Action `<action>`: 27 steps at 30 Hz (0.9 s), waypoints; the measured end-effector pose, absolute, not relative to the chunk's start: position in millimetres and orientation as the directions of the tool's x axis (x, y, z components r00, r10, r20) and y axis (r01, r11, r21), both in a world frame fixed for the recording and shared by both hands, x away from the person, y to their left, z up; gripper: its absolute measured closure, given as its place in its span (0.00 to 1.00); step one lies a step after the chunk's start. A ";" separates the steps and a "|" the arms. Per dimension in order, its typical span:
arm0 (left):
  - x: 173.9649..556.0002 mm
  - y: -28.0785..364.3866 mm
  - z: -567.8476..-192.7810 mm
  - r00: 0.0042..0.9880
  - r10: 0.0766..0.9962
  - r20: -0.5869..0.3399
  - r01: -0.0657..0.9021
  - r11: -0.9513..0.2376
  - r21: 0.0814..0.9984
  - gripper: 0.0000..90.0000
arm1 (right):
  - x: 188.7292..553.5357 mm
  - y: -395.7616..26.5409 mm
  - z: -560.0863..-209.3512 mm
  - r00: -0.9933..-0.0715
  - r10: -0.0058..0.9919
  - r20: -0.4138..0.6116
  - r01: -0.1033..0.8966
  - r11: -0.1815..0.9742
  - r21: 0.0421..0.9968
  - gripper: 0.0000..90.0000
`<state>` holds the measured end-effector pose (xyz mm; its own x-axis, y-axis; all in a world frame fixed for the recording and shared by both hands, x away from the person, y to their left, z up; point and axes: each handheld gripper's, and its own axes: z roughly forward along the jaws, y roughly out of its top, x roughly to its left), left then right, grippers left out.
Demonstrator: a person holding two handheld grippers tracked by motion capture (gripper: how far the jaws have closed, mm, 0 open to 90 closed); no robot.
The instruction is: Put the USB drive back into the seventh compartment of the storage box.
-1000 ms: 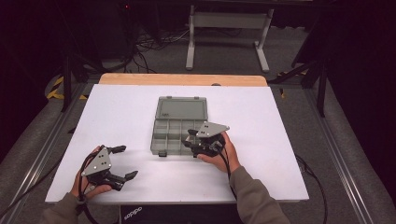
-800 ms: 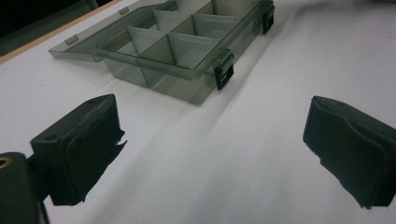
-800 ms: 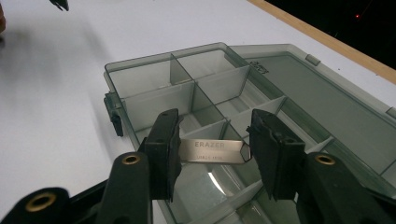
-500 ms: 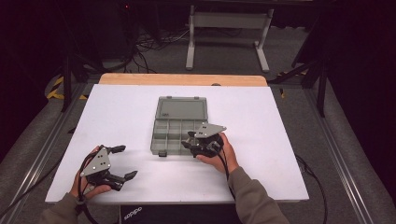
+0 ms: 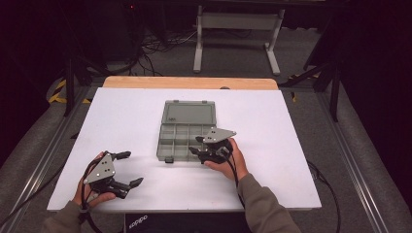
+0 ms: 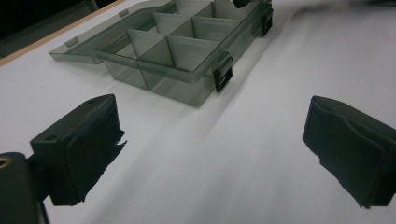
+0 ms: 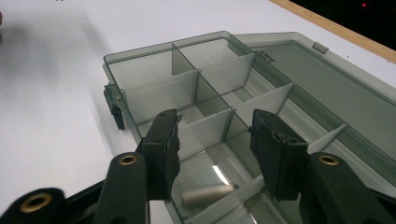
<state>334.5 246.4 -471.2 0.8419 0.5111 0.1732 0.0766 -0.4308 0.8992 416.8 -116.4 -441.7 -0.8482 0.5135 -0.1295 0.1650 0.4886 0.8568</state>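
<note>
smoky clear box (image 5: 187, 130), centre frame, lid open flat, divided compartments; small white cylinder (image 7: 208, 192) in one. right gripper (image 7: 215, 142) jaws part-spread, just opening, empty, above it. left gripper (image 6: 212, 154) jaws spread wide.

The right gripper (image 5: 203, 145), poised over the near right compartment of the organizer box (image 5: 177, 138), is parting its jaws a little wider vs. a sec ago — the gap is growing only slightly, approx half open now. Nothing is getting pinched between the jaws: in the right gripper view the small pale cylinder (image 7: 208, 193) is lying loose on the compartment floor below and between them, not touched by either pad.
</note>
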 end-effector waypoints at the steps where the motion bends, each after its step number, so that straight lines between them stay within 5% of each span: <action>1: 334.5 246.6 -471.2 0.842 0.512 0.172 0.077 -0.430 0.900 0.06 | 416.8 -116.1 -441.7 -0.849 0.512 -0.130 0.164 0.489 0.857 0.58; 27: 332.7 249.3 -466.8 0.827 0.533 0.177 0.068 -0.409 0.910 0.21 | 384.0 -146.6 -413.9 -0.823 0.524 -0.218 0.058 0.460 0.886 0.67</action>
